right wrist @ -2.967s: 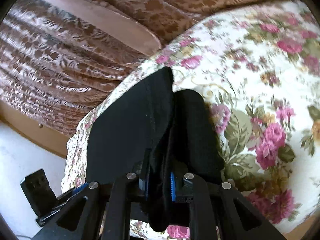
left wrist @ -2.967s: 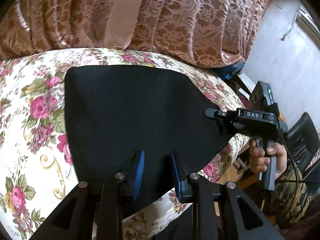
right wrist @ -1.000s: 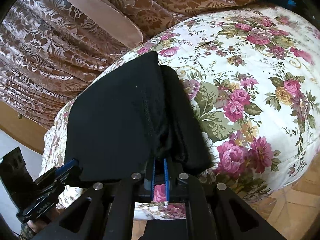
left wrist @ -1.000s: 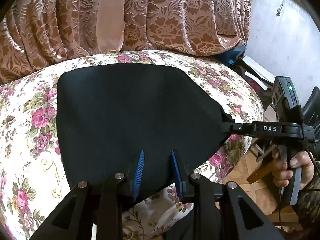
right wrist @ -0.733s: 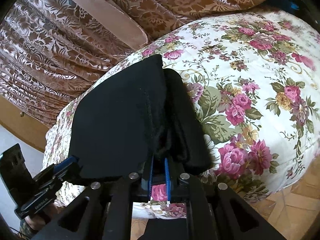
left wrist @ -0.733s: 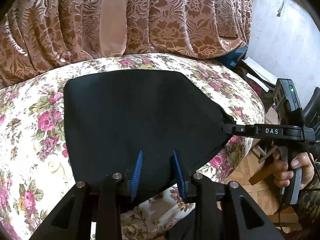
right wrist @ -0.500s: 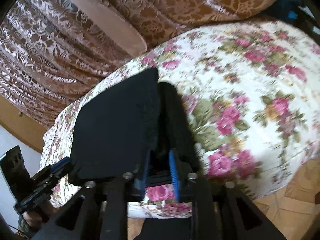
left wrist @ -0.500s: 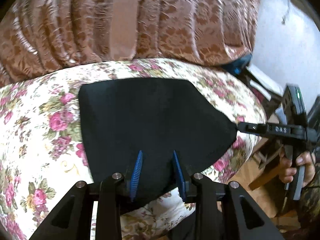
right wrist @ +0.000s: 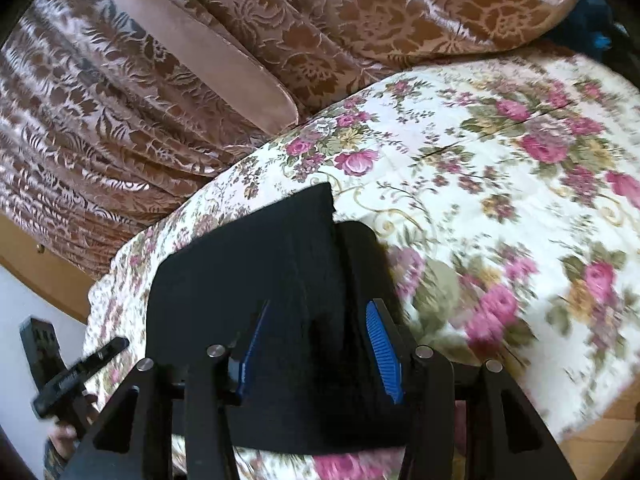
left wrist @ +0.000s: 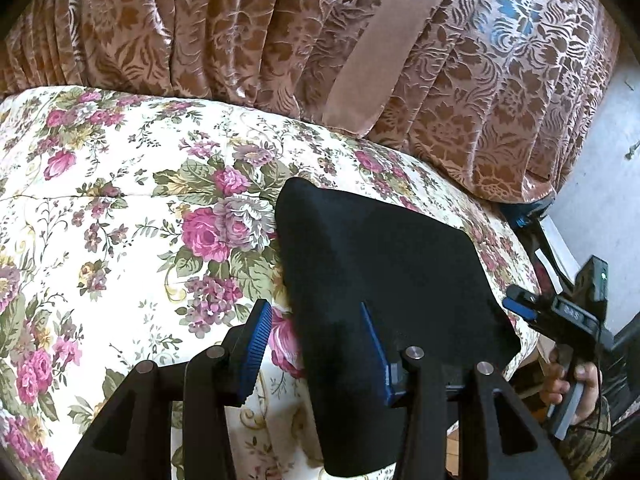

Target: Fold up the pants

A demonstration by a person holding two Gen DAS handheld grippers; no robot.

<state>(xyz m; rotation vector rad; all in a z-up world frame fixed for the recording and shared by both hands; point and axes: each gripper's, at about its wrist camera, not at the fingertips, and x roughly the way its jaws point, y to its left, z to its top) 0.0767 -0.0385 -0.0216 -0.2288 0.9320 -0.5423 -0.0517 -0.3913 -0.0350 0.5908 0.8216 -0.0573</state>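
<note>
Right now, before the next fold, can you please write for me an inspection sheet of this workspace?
Surface: floral bedspread on a bed, cream with pink roses.
Job's things: black pants, folded into a flat stack near the bed's edge, part hanging over the edge.
Clutter: nothing seen on the bedspread besides the pants.
Grippers: left gripper open, its pads astride the stack's near left edge; right gripper open over the pants, neither pad gripping cloth.
Cables: thin dark cable below the right gripper's handle.
Surroundings: brown damask curtain behind the bed; grey wall; wooden parquet floor; blue object beside the bed, unclear what.
</note>
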